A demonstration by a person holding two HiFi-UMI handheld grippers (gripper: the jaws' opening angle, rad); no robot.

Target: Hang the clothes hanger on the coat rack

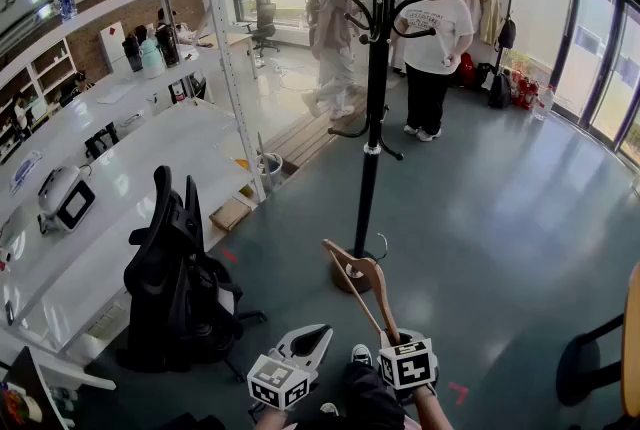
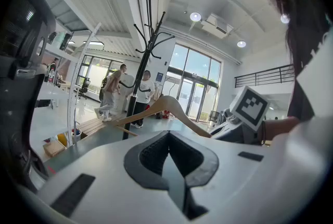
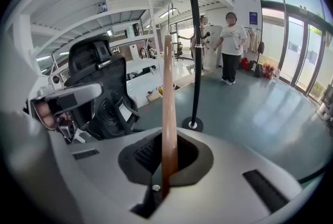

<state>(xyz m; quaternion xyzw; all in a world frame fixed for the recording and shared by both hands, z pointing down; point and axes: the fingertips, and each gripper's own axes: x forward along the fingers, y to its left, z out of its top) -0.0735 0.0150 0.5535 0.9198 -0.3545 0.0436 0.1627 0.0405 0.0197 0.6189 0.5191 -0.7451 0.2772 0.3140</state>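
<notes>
The tall black coat rack (image 1: 372,118) stands on the grey floor ahead, its round base (image 1: 352,276) just past my grippers. Near that base my right gripper (image 1: 392,338) is shut on one arm of a wooden clothes hanger (image 1: 358,276), whose metal hook (image 1: 382,246) points toward the pole. In the right gripper view the hanger arm (image 3: 167,108) rises straight out of the shut jaws (image 3: 165,168), left of the rack (image 3: 195,61). My left gripper (image 1: 318,333) hangs beside it, shut and holding nothing (image 2: 169,138). From there the hanger (image 2: 166,106) and the rack (image 2: 139,79) show ahead.
A black office chair (image 1: 175,288) stands close on the left, in front of long white desks and shelving (image 1: 120,168). Two people (image 1: 432,48) stand behind the rack. Part of an orange chair (image 1: 630,338) shows at the right edge. Glass doors (image 1: 600,58) line the far right.
</notes>
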